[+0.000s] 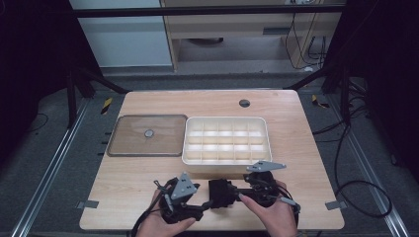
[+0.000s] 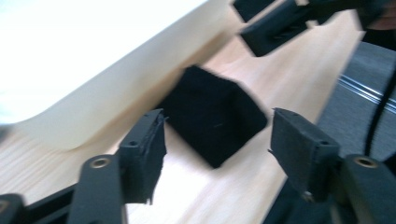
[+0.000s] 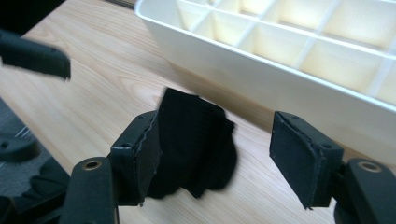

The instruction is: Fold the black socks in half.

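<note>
Down at the near edge of the pale wooden worktop (image 1: 306, 148), both hands are in, each with a gripper. Between them lies a small black folded piece of cloth (image 1: 221, 193), just in front of the near wall of the cream plastic divided tray (image 1: 226, 141), close to it; whether it touches the wall I cannot tell. The left gripper (image 2: 215, 149) points at the cloth, its jaws spread wide, the cloth just beyond and between them, nothing pinched. The right gripper (image 3: 215, 151) comes from the other side, jaws also spread; the cloth sits close against one pad, and whether they touch I cannot tell. In the high view the left gripper (image 1: 200, 202) and right gripper (image 1: 236, 193) flank the cloth tightly. Off toward the left edge, beside the tray, rests a flat clear rectangular lid (image 1: 147, 135) with a small round knob at its centre. The tray's compartments look bare and brightly lit.
</note>
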